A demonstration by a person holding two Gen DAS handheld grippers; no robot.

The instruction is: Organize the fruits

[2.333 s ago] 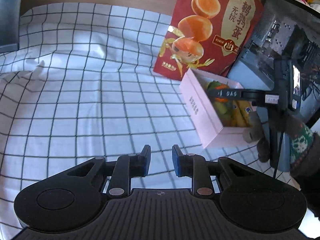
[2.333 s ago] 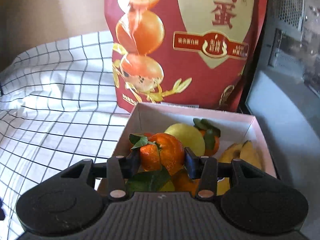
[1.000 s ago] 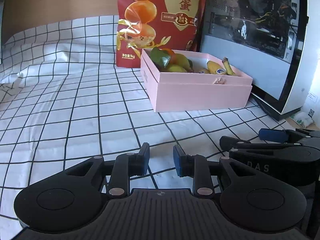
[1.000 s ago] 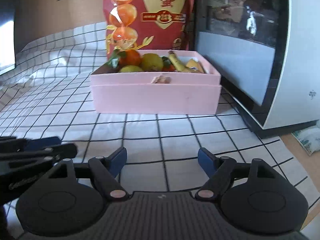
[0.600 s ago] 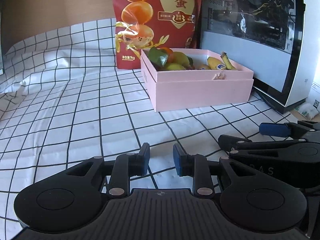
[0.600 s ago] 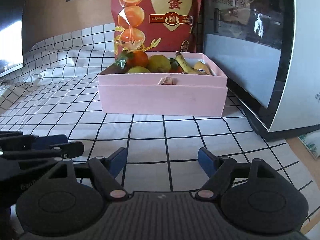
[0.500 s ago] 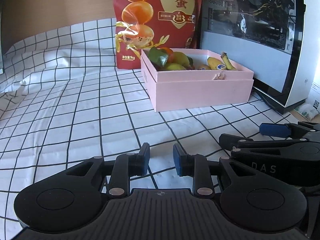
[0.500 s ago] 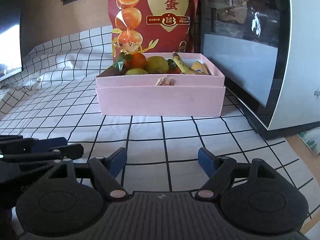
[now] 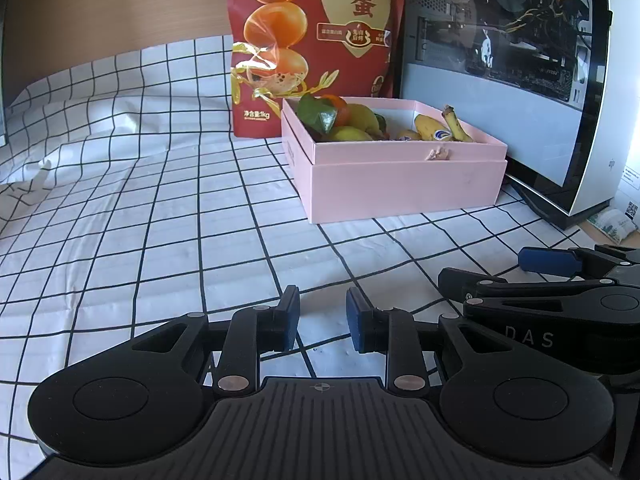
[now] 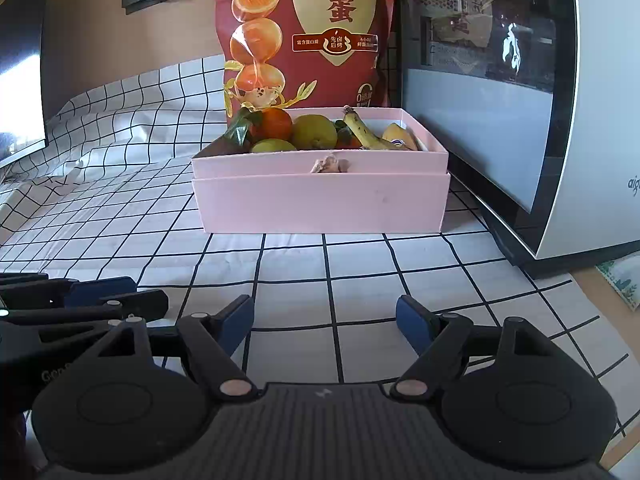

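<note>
A pink box (image 9: 404,184) (image 10: 320,200) stands on the checked cloth and holds the fruit: a tangerine with leaves (image 10: 272,124), yellow lemons (image 10: 314,130) and bananas (image 10: 366,130). The tangerine (image 9: 334,110) and bananas (image 9: 440,128) also show in the left wrist view. My left gripper (image 9: 322,320) rests low over the cloth, well in front of the box, jaws a narrow gap apart and empty. My right gripper (image 10: 324,322) is wide open and empty, also in front of the box. Each gripper shows beside the other: the right one (image 9: 540,280) and the left one (image 10: 80,300).
A tall red snack bag (image 10: 304,36) stands behind the box. A white glass-sided computer case (image 10: 520,100) stands close on the box's right. The checked cloth (image 9: 140,200) spreads to the left with folds. The table edge and a small packet (image 10: 620,280) lie at the right.
Earlier my right gripper held the tangerine over the box; it has let it go in the box, opened and drawn back. Both grippers have come low, side by side, and barely move lately.
</note>
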